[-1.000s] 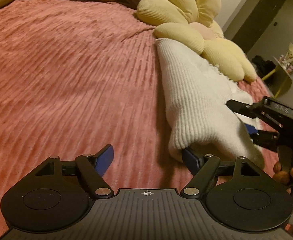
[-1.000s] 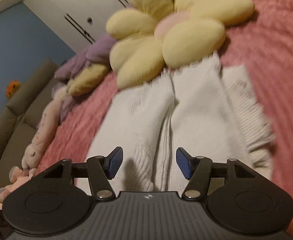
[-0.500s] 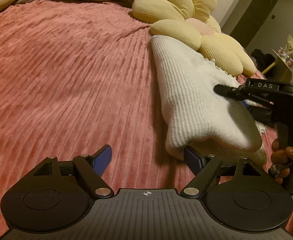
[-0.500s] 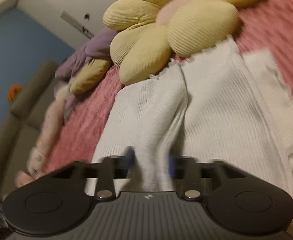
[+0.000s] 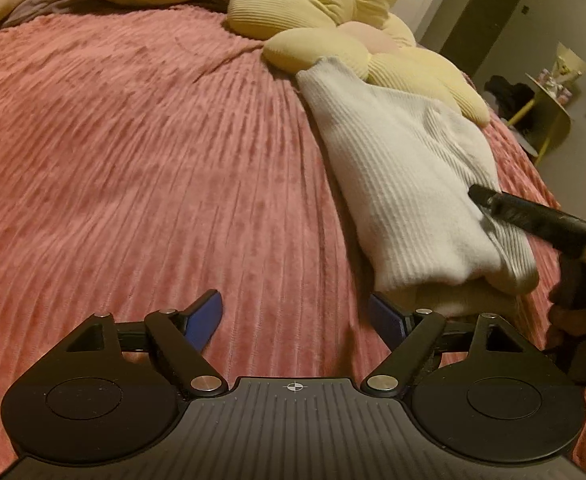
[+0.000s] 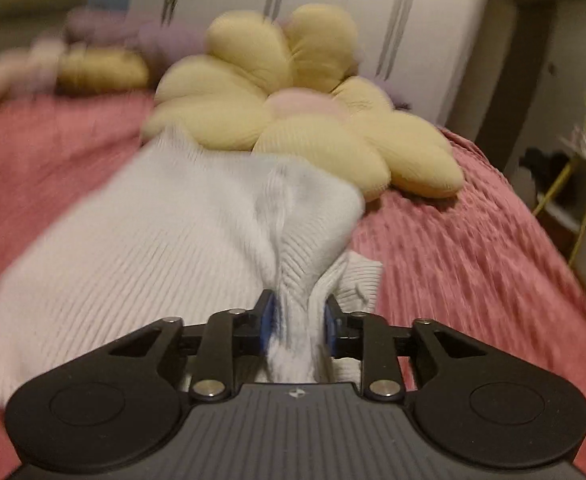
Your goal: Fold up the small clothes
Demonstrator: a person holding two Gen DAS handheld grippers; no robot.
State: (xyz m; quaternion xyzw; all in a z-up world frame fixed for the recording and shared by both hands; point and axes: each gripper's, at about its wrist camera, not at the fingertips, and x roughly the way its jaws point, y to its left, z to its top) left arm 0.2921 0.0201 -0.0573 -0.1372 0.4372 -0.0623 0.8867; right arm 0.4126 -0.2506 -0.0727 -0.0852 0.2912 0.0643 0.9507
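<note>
Since a second ago your right gripper (image 6: 297,322) has gone from open jaws straddling the white knit garment (image 6: 165,240) to a pinch on a bunched ridge of it; jaws have just been opening a touch, but cloth still fills the gap and both blue pads (image 6: 268,320) press it. The camera has also rolled, so the garment now runs straight ahead instead of slanting.

From the right fingers outward: the gathered ridge sits between the pads, a loose ribbed flap (image 6: 357,280) just right of the right-hand pad, the main panel spreads ahead and to the left, and the far end touches the yellow flower cushion (image 6: 293,120). Long axis runs straight away from those fingers toward the cushion.

Your left gripper (image 5: 295,320) is wide, nothing between its pads, over bare pink bedspread (image 5: 133,160). The garment's near edge (image 5: 413,280) lies just beyond and right of its right-hand pad (image 5: 387,318), not touching as far as I can tell.

My read: right hand owns the fold; left needs to shift right to reach the near edge.
</note>
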